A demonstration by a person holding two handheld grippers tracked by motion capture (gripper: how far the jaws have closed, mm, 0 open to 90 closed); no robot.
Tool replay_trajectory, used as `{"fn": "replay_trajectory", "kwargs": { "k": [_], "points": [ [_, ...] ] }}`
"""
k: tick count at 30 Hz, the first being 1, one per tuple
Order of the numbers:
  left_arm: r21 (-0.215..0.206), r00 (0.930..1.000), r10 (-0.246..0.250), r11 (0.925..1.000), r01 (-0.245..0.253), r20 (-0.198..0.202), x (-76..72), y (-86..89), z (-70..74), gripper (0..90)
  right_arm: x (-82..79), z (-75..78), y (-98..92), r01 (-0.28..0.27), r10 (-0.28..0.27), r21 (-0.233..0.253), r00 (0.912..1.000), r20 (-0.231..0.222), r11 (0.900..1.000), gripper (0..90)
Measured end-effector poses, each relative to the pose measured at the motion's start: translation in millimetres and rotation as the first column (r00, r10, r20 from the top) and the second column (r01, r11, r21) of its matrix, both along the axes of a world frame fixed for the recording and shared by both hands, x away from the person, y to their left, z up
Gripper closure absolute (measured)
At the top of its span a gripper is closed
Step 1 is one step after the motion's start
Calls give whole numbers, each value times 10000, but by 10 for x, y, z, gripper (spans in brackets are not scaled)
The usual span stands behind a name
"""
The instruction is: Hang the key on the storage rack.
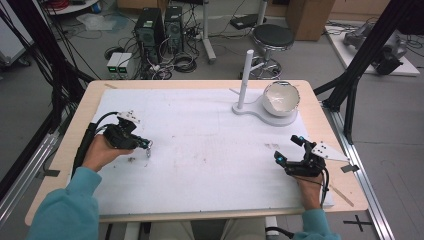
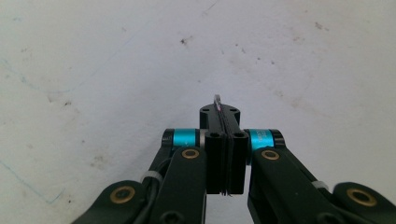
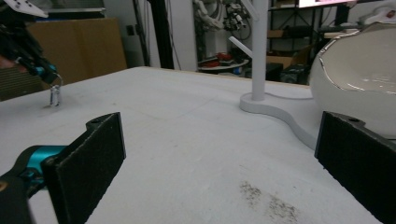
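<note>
Jaws of the left gripper (image 1: 145, 145) pressed flat together on a small metal ring-like piece (image 1: 148, 151), left of centre in the high view, dangling just over the white mat (image 1: 200, 150); pinched thin, probably for hanging on the white stand (image 1: 245, 80) at upper right. Right gripper (image 1: 290, 150) at lower right, spread wide, holding nothing, likely waiting. Exact shape of the piece hard to make out: barely a sliver (image 2: 216, 99) visible above the closed pads. White bowl (image 3: 364, 79) cut off at right edge.
</note>
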State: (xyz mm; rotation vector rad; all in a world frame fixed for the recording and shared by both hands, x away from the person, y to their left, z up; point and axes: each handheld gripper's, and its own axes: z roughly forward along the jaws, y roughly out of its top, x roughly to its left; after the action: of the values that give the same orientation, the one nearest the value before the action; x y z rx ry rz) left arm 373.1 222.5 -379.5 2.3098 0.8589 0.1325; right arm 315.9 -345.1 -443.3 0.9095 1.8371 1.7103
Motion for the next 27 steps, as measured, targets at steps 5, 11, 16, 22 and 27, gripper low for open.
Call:
{"fn": "replay_trajectory", "kwargs": {
  "k": [5,11,16,22,27],
  "points": [
    [-795,9989,-149,9967,184,442,-23,-19,69,889,1,109,17,-588,589,85,9983,-56,9982,11],
    [-2114,9951,-411,9756,594,899,-25,-63,163,890,17,338,100,-1404,1402,-300,9901,-71,9896,11],
    [-2720,9875,-728,9561,1090,1401,-20,-166,218,889,64,577,235,-2176,2188,-447,9755,225,9750,11],
    [-3300,9671,-1333,9223,2011,2167,-5,-320,357,889,131,917,440,-3133,3210,-1121,9452,592,9430,11],
    [-3666,9497,-1734,8923,2636,2607,-2,-446,501,889,213,1138,603,-4302,4372,-1058,8977,549,8965,11]
  ]
}}
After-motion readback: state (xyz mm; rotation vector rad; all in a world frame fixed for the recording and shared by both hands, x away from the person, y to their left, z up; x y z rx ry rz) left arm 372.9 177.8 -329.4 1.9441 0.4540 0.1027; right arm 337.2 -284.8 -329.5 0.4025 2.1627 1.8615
